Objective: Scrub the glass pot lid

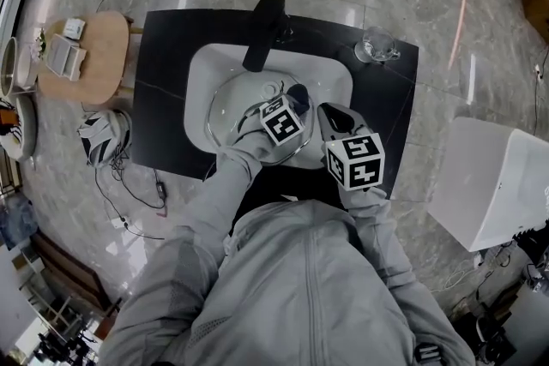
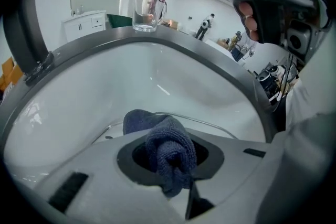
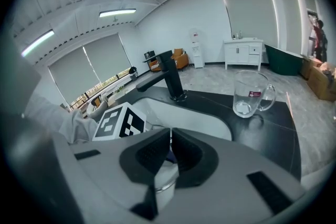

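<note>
The glass pot lid lies tilted in the white sink, its metal rim curving past the jaws in the left gripper view. My left gripper reaches over the lid and is shut on a bunched blue cloth, which shows as a dark blue tuft above the marker cube. My right gripper sits at the lid's right edge. Its jaws stand almost together, with the lid's rim pinched between them. Most of the lid is hidden under both grippers.
A black faucet stands at the sink's back edge. A glass mug sits on the black counter at the back right. On the floor are a wooden stool at the left, a white box at the right, and cables.
</note>
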The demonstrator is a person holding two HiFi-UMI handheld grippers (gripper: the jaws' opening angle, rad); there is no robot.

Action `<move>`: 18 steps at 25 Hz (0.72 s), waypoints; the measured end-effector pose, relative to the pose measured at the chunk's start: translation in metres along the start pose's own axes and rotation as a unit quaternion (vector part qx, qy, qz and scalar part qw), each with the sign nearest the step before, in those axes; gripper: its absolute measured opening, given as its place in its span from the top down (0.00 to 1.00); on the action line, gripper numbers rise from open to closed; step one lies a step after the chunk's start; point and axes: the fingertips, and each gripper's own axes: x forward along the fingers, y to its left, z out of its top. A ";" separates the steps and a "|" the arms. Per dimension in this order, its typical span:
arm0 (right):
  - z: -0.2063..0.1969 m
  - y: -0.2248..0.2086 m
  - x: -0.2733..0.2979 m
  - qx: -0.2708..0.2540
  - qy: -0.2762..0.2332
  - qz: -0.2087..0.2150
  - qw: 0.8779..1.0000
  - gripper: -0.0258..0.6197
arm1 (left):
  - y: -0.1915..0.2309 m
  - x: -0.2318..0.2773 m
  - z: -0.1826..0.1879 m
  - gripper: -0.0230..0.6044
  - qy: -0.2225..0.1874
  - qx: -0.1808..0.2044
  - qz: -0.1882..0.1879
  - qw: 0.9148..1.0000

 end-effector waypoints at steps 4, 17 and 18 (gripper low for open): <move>0.001 0.006 0.004 -0.004 0.001 0.005 1.000 0.91 | 0.007 -0.007 -0.012 0.83 0.007 -0.014 0.003 1.000; -0.005 0.021 0.016 -0.024 0.018 0.017 0.999 0.91 | 0.051 -0.051 -0.067 0.83 0.006 -0.100 0.041 0.994; -0.005 0.023 0.017 -0.026 0.020 0.019 0.999 0.91 | 0.057 -0.055 -0.071 0.83 0.006 -0.103 0.049 0.993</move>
